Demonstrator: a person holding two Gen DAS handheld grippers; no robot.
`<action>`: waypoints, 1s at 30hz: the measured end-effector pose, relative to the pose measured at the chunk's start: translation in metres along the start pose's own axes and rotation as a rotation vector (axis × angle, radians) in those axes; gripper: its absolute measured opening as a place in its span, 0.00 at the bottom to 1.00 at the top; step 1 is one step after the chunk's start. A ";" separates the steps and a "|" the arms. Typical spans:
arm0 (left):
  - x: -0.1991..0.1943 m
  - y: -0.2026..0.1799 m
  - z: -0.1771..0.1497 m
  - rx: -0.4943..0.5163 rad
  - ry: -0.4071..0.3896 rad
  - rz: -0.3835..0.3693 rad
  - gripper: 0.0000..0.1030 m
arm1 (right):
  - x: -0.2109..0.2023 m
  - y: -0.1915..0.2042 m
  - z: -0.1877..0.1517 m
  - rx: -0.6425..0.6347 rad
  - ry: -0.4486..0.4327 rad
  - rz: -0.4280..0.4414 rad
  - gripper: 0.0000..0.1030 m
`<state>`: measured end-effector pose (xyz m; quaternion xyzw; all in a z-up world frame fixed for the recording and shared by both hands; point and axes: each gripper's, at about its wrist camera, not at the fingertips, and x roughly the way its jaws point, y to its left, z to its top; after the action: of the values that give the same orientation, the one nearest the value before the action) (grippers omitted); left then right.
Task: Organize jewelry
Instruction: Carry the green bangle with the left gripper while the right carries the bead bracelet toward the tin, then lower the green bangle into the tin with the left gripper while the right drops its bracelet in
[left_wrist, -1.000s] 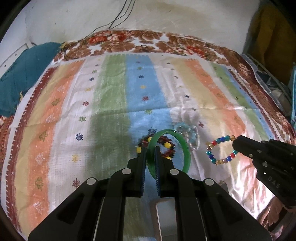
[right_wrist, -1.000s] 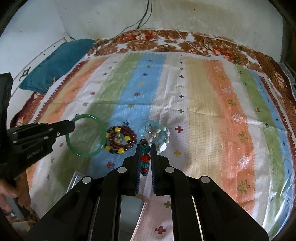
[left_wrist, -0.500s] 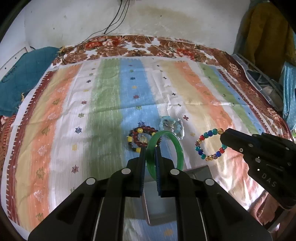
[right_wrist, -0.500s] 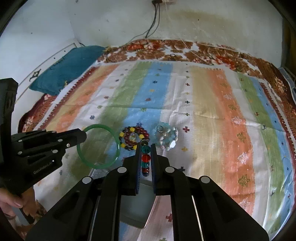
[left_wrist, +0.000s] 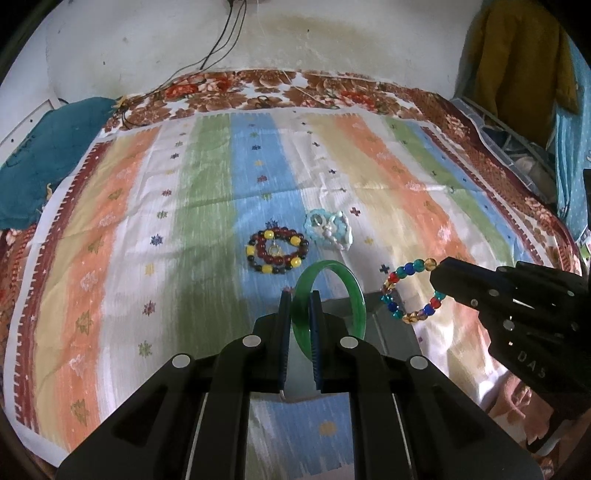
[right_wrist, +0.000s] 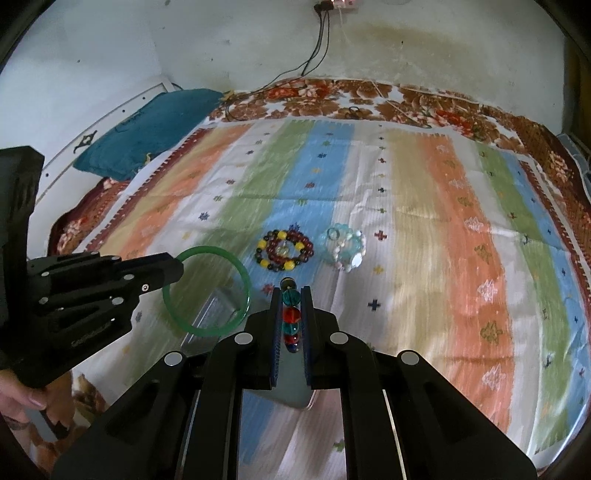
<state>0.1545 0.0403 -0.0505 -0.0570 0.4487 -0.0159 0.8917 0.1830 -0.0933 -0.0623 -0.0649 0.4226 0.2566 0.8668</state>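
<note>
My left gripper (left_wrist: 300, 295) is shut on a green bangle (left_wrist: 354, 291) and holds it above the striped cloth; the bangle also shows in the right wrist view (right_wrist: 242, 273). My right gripper (right_wrist: 291, 293) is shut on a multicoloured bead bracelet (right_wrist: 290, 314), which hangs from its tip in the left wrist view (left_wrist: 406, 273). A dark red and yellow bead bracelet (left_wrist: 277, 251) and a pale blue and white bracelet (left_wrist: 328, 230) lie on the cloth ahead of both grippers. A grey tray (left_wrist: 388, 325) lies below the held jewelry.
A striped cloth (left_wrist: 207, 206) covers the bed. A teal pillow (right_wrist: 147, 125) lies at the back left. Cables (right_wrist: 317, 44) hang down the wall behind. Clothes (left_wrist: 517, 66) hang at the far right.
Both grippers have pulled back and risen with their jewelry. The two bracelets on the cloth now lie farther ahead, and the grey tray has come into view beneath the grippers.
</note>
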 end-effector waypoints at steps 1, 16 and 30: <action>0.000 0.000 -0.001 0.000 0.002 0.001 0.09 | -0.001 0.001 -0.002 -0.001 0.002 0.000 0.10; 0.010 -0.002 -0.011 0.002 0.065 0.019 0.30 | 0.000 -0.002 -0.008 0.005 0.004 -0.040 0.49; 0.026 0.038 0.004 -0.106 0.065 0.101 0.46 | 0.023 -0.040 0.002 0.136 0.042 -0.049 0.52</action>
<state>0.1723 0.0766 -0.0731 -0.0810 0.4798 0.0512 0.8721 0.2167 -0.1182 -0.0828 -0.0214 0.4552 0.2044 0.8663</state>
